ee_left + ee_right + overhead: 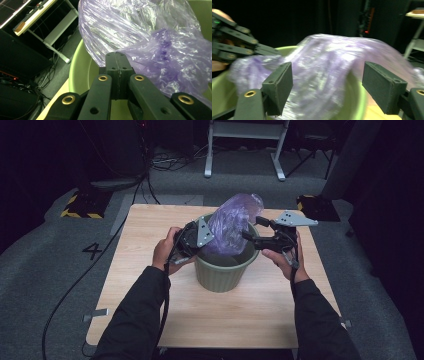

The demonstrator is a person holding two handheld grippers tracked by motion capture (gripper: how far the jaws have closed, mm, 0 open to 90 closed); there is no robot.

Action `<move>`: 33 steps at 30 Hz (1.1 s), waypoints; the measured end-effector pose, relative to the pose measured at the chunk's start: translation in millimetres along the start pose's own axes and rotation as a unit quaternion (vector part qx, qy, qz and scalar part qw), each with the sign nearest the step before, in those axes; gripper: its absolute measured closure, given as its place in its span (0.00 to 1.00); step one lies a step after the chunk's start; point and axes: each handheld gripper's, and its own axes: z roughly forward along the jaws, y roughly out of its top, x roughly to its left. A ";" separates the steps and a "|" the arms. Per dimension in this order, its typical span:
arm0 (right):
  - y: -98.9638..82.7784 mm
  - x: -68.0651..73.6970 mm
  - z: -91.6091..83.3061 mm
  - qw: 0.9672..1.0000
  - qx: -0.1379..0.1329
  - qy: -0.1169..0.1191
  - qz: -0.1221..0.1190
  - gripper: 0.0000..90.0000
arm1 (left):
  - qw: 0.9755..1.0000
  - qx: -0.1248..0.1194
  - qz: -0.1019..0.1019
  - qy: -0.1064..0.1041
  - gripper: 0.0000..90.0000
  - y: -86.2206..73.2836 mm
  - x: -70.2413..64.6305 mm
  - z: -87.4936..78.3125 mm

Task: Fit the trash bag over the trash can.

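Left gripper [117, 58] pinches crinkled purple plastic bag [231, 222] over round green plastic bin [220, 275]; right gripper [327, 85] spread wide, bag between, untouched.

**Both grippers held up, left clamped, right spread**

Two dark-sleeved forearms are extended from the near edge toward the middle of the scene. The left gripper [200, 236] is held by the left hand [167, 251], its jaws pressed tight together on a fold of purple film [150, 50]. The right gripper [248, 232] is gripped by the right hand [282, 257], pointed leftward, its jaws set wide apart.
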 end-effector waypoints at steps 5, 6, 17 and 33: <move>1.3 14.1 15.2 0.999 0.038 0.015 -0.032 0.34 | 1.000 -0.002 -0.001 0.002 1.00 -0.6 0.7 -2.0; 1.4 16.1 18.9 0.998 0.049 0.009 -0.037 0.38 | 1.000 -0.005 -0.003 0.001 1.00 -1.0 1.3 -2.9; 1.7 12.2 40.2 0.995 0.080 -0.039 -0.051 0.88 | 1.000 -0.011 0.004 -0.001 1.00 -2.4 1.5 -7.0; 0.7 19.3 30.9 0.996 0.051 -0.021 -0.077 1.00 | 0.999 -0.008 -0.035 0.002 0.71 -12.8 10.6 -9.4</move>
